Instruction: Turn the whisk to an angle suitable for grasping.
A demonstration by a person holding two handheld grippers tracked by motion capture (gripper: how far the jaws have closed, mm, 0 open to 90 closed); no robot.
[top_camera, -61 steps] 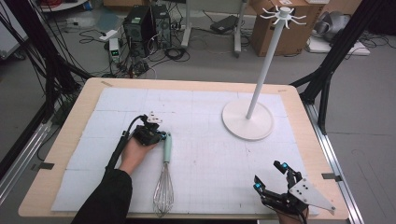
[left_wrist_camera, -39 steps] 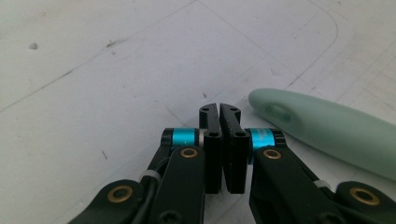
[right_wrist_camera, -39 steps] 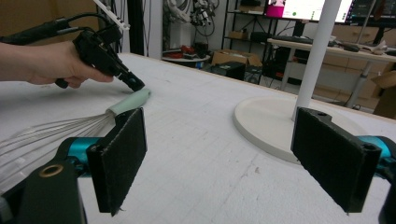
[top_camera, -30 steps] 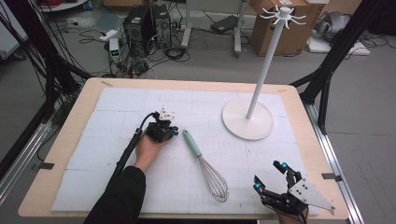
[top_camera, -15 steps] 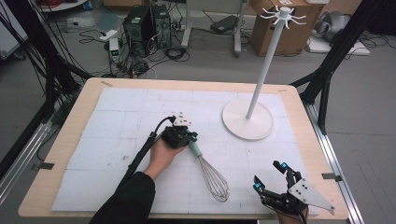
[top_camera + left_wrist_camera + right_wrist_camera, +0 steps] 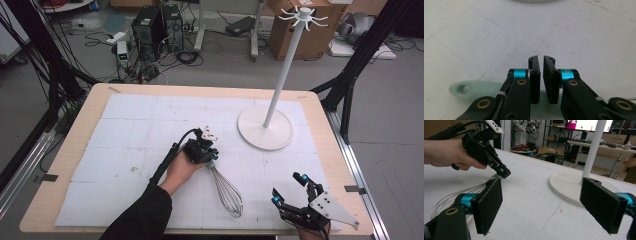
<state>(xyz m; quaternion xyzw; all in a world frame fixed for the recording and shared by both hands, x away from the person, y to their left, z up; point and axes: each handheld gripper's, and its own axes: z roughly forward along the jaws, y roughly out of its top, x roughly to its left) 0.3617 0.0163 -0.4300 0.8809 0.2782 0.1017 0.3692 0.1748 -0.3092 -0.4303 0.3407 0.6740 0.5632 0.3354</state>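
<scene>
A wire whisk (image 6: 227, 192) lies on the white mat, wires toward the near edge; its mint handle (image 6: 474, 88) runs crosswise under my left gripper (image 6: 211, 159). In the left gripper view the left gripper (image 6: 541, 61) points at the mat, its jaws having just opened to a narrow slit with nothing between them. My right gripper (image 6: 287, 189) rests at the near right, wide open and empty. From the right gripper view (image 6: 545, 205) I see the person's hand holding the left gripper (image 6: 504, 173) low over the whisk wires (image 6: 454, 195).
A white hook stand rises from a round base (image 6: 265, 129) at the back right of the mat, also ahead of the right gripper (image 6: 566, 182). The left gripper's black cable (image 6: 165, 162) trails along the forearm. The wooden table edge (image 6: 345, 165) runs close by on the right.
The left hand has moved to the right across the mat, and the whisk has shifted and swung with it. The left jaws now show a slit. The right gripper has stayed still.
</scene>
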